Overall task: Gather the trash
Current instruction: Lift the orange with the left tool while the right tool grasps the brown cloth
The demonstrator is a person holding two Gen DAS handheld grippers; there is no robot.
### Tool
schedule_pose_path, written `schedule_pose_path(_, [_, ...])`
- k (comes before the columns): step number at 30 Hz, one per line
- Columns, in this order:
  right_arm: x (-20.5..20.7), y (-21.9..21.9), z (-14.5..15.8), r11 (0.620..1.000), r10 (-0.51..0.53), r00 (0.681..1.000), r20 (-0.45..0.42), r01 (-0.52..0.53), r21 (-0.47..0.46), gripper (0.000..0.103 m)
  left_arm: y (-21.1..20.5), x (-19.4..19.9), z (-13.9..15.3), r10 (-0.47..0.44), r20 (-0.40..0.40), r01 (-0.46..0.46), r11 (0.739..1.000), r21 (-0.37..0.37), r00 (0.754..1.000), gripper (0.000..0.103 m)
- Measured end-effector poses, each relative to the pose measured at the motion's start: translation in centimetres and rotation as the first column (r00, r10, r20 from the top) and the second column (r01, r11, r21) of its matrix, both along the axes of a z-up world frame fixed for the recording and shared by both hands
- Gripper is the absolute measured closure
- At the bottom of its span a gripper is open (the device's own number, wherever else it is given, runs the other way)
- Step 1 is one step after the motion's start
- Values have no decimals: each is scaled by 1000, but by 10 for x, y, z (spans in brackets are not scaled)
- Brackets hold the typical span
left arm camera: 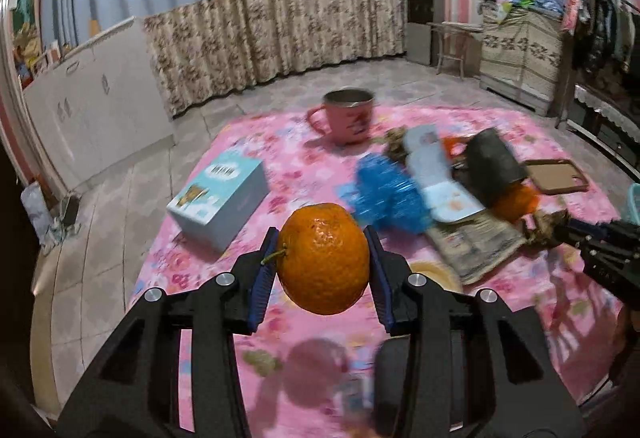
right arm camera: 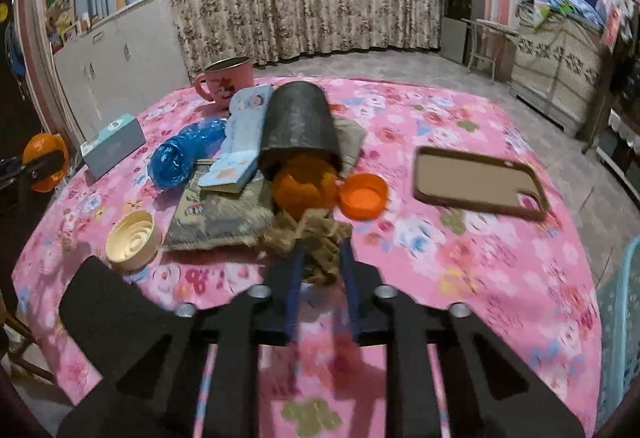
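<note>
My left gripper (left arm camera: 322, 238) is shut on a whole orange (left arm camera: 324, 258), held above the pink floral tablecloth (left arm camera: 280, 142). My right gripper (right arm camera: 322, 250) is shut on a crumpled brown scrap (right arm camera: 316, 234) at the near edge of a trash pile; from the left wrist this scrap (left arm camera: 544, 228) shows at the right gripper's tips. The pile holds a blue plastic bag (right arm camera: 180, 154), a light blue carton (right arm camera: 240, 142), a folded newspaper (right arm camera: 220, 214), a tipped dark cup (right arm camera: 298, 122) and orange peel (right arm camera: 304, 186).
A pink mug (right arm camera: 226, 82) stands at the far side, a teal box (right arm camera: 112, 146) at the left. A cream lid (right arm camera: 130, 240), an orange lid (right arm camera: 364, 196) and a brown phone case (right arm camera: 480, 182) lie on the cloth. A teal basket (right arm camera: 624, 318) is at the right edge.
</note>
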State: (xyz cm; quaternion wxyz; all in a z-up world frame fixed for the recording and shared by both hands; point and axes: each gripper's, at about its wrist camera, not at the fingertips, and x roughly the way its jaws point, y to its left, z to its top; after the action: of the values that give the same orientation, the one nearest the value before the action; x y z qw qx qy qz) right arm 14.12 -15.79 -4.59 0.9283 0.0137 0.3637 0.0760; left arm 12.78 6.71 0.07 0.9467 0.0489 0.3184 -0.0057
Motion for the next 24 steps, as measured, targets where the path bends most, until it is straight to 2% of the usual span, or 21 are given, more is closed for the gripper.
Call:
schedule_pose_path(2, [-6, -10, 5, 1000, -11, 1000, 5, 11, 7, 93, -15, -6, 9, -20, 27, 19, 1000, 4, 999, 62])
schedule_pose_path(7, [-23, -40, 21, 998, -58, 997, 40, 58, 17, 93, -55, -19, 29, -75, 80, 77, 997, -17, 994, 62])
schedule_pose_path(11, [-21, -57, 23, 992, -76, 997, 20, 73, 105, 90, -84, -26, 39, -112, 115, 114, 993, -9, 987, 62])
schedule_pose_path(12, [-19, -57, 22, 991, -81, 996, 22, 78, 108, 81, -89, -27, 41, -118, 123, 120, 993, -12, 985, 62])
schedule_pose_path(13, [-17, -54, 20, 991, -81, 997, 18, 79, 104, 68, -92, -28, 43, -118, 128, 121, 992, -19, 985, 62])
schedule_pose_path(14, [-15, -52, 19, 992, -84, 996, 16, 82, 96, 31, -94, -28, 43, -117, 128, 121, 992, -25, 985, 62])
schedule_pose_path(15, [-14, -47, 17, 993, -84, 996, 29, 81, 81, 21, -96, -29, 44, -115, 127, 120, 992, -32, 985, 62])
schedule_pose_path(24, [14, -26, 3, 998, -68, 998, -6, 68, 7, 21, -83, -17, 29, -63, 108, 67, 997, -36, 992, 62])
